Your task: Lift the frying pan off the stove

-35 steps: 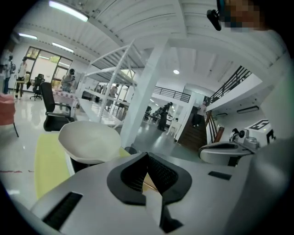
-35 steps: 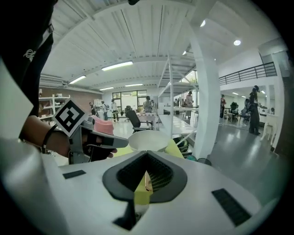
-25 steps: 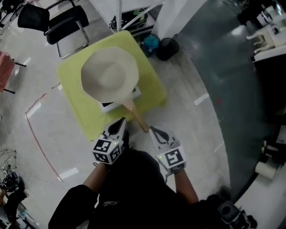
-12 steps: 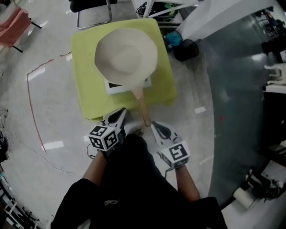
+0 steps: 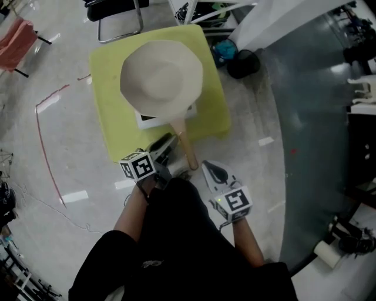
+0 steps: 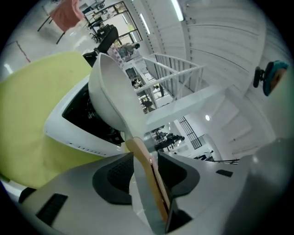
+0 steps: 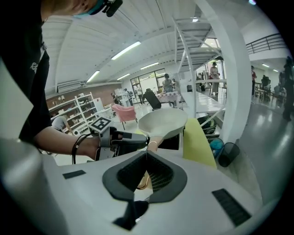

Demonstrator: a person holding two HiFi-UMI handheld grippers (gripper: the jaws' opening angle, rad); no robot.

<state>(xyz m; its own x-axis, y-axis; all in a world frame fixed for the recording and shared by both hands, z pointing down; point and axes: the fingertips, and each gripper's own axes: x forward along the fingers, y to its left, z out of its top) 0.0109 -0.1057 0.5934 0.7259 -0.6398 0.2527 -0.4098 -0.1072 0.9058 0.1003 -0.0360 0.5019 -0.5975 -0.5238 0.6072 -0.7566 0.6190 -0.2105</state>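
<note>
A cream frying pan (image 5: pixel 161 79) sits on a white stove (image 5: pixel 154 119) on a low yellow-green table (image 5: pixel 111 117). Its wooden handle (image 5: pixel 187 150) points toward me past the table edge. My left gripper (image 5: pixel 166 146) reaches the handle from the left. In the left gripper view the handle (image 6: pixel 146 170) lies between the opening jaws, which stand apart around it, with the pan (image 6: pixel 110 96) just beyond. My right gripper (image 5: pixel 212 170) hovers shut and empty just right of the handle's end. From the right gripper (image 7: pixel 147 167) the pan (image 7: pixel 163 123) shows ahead.
A black chair (image 5: pixel 114 14) stands behind the table. A black bin (image 5: pixel 244 63) and a teal object (image 5: pixel 224 52) sit by a white column at the table's far right. Red tape (image 5: pixel 44 147) marks the floor at left.
My left gripper has moved forward and right onto the pan's handle, and its jaws have parted around it. The right gripper has stayed shut near the handle's end.
</note>
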